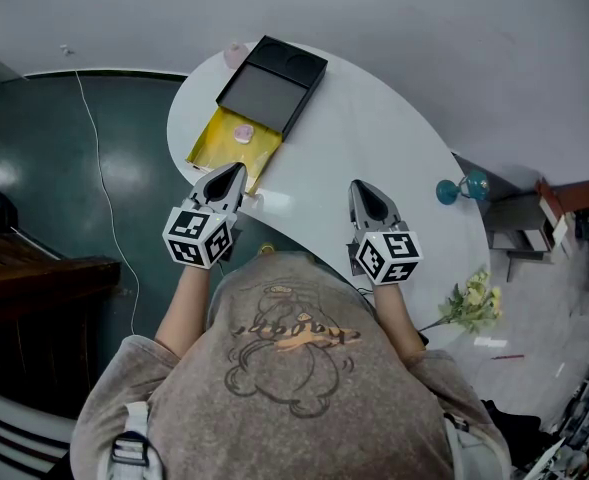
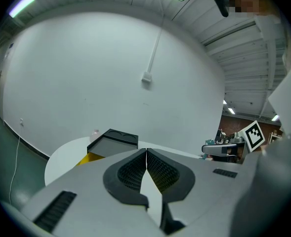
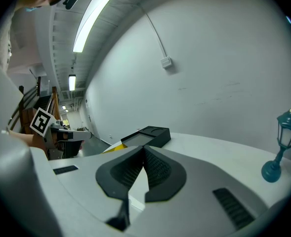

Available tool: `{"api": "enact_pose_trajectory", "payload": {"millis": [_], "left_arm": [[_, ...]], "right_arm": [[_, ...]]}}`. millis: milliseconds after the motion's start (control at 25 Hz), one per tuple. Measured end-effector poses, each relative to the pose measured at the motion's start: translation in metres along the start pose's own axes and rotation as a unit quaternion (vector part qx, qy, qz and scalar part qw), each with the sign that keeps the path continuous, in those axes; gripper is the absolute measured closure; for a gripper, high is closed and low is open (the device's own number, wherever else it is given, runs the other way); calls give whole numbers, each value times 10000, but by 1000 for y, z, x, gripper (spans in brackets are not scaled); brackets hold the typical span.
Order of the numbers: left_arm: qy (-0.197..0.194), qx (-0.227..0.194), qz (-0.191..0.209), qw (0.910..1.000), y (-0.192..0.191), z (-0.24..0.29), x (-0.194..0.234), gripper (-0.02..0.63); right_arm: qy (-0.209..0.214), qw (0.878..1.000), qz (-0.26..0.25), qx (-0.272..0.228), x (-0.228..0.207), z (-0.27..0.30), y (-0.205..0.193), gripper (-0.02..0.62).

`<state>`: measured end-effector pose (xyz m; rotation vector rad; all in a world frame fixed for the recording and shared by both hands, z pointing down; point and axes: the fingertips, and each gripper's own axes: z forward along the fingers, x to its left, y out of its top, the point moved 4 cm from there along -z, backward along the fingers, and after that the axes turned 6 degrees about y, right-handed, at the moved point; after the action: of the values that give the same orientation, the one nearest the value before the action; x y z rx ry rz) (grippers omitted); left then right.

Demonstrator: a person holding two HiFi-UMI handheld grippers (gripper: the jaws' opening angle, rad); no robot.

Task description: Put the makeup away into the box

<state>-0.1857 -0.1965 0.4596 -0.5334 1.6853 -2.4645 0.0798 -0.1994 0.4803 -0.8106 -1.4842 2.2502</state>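
Both tongs hover low over the near side of the white tabletop [image 1: 374, 128]. The left tongs [image 1: 232, 173] and the right tongs [image 1: 362, 190] have their jaws pressed together with nothing between them.

The box [image 1: 212, 150] lies open ahead of the left tongs, a yellow compartment nearest and a black section behind it. One pale pink makeup piece [image 1: 243, 131] already sits in the yellow part. A second pink round piece [image 1: 236, 54] lies at the far rim of the tabletop, just beside the black section.

That far piece worries me. It looks small and flat, and a clumsy pinch could flick it over the edge. Reaching past the box may also shove it, since the left tongs are close to its corner. The blue lantern ornament [image 1: 464, 186] stands well apart.
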Motion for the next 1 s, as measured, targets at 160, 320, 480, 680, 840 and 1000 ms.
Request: {"api": "enact_pose_trajectory", "payload": {"millis": [160, 320, 480, 680, 840, 1000], "left_arm": [[-10, 37, -50, 10000, -1, -1, 0, 581], [-53, 5, -81, 10000, 0, -2, -4, 581], [-79, -17, -98, 9999, 0, -1, -5, 581], [-99, -22, -130, 9999, -1, 0, -6, 581], [-95, -8, -176, 9998, -2, 1, -6, 581], [-97, 19, -192, 9998, -3, 4, -5, 581]], "right_arm": [[-48, 10000, -28, 12, 0, -2, -1, 592], [-73, 10000, -49, 10, 1, -4, -1, 592], [-60, 10000, -51, 10, 2, -4, -1, 592], [-55, 10000, -53, 21, 2, -4, -3, 592], [-62, 10000, -45, 32, 1, -4, -3, 592], [-60, 10000, -36, 36, 0, -3, -3, 592]]}}
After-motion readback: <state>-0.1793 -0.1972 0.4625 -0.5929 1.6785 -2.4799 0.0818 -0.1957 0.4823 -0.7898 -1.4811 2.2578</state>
